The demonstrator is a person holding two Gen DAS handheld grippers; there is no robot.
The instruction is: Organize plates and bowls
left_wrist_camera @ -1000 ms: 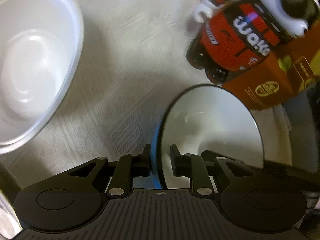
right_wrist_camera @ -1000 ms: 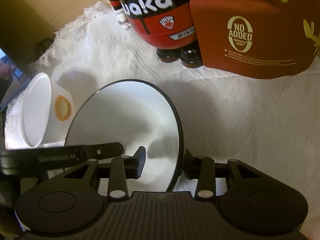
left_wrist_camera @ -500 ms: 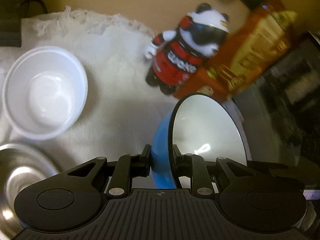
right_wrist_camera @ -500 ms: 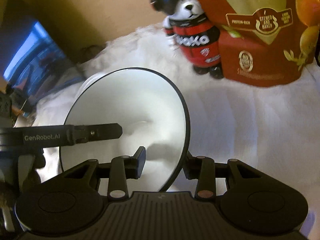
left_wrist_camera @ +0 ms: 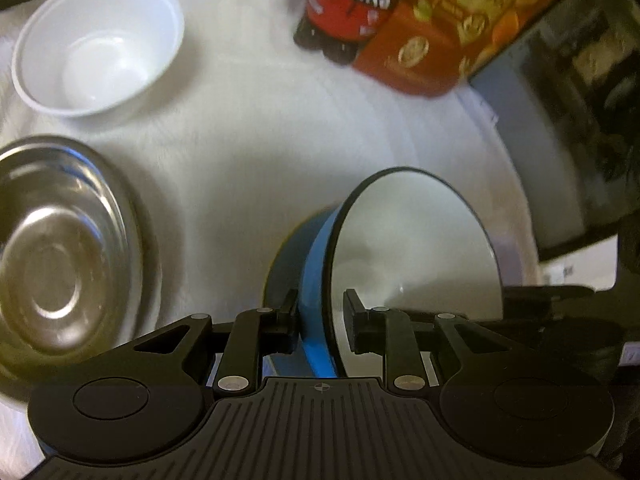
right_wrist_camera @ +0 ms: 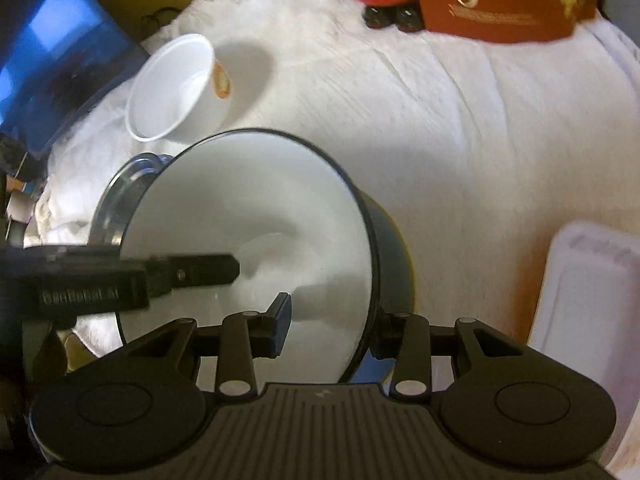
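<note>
White cloth (rumpled), bowl w/ tongs

Left tool and right tool each clamped on a rim.

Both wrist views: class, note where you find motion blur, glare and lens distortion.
Left wrist view: the panda toy and red box smear with motion blur; the steel bowl carries bright glare; the fisheye lens bends the tablecloth edge. Right wrist view: the blue bowl casts a soft shadow; the paper cup and box lettering are blurred.
</note>
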